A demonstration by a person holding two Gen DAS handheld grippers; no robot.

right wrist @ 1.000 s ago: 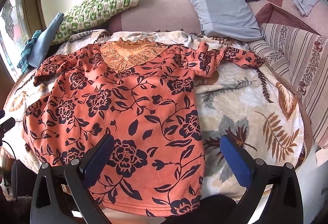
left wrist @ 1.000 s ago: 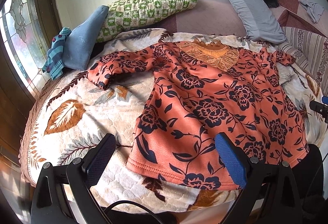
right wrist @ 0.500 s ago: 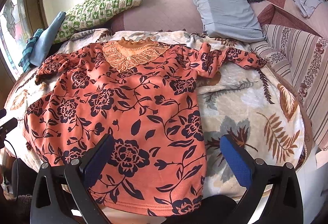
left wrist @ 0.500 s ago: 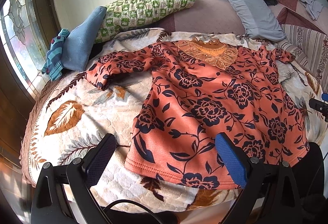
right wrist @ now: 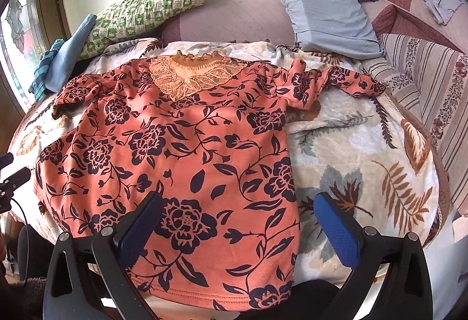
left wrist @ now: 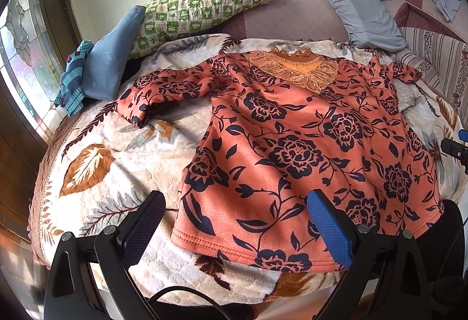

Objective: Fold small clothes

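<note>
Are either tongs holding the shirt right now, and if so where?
Nothing is held. The left tongs and right tongs are both open above the shirt, near its hem, with no cloth pinched.

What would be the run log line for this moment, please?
phase: pre-grasp | orange floral top: flat on blanket, unfolded | left gripper: open, empty | right gripper: open, empty

No legible text or labels anywhere.

Both wide-open grippers, left (left wrist: 234, 227) and right (right wrist: 238, 227), have edged forward over the flowered top (left wrist: 307, 150), its hem now closer in view.
</note>
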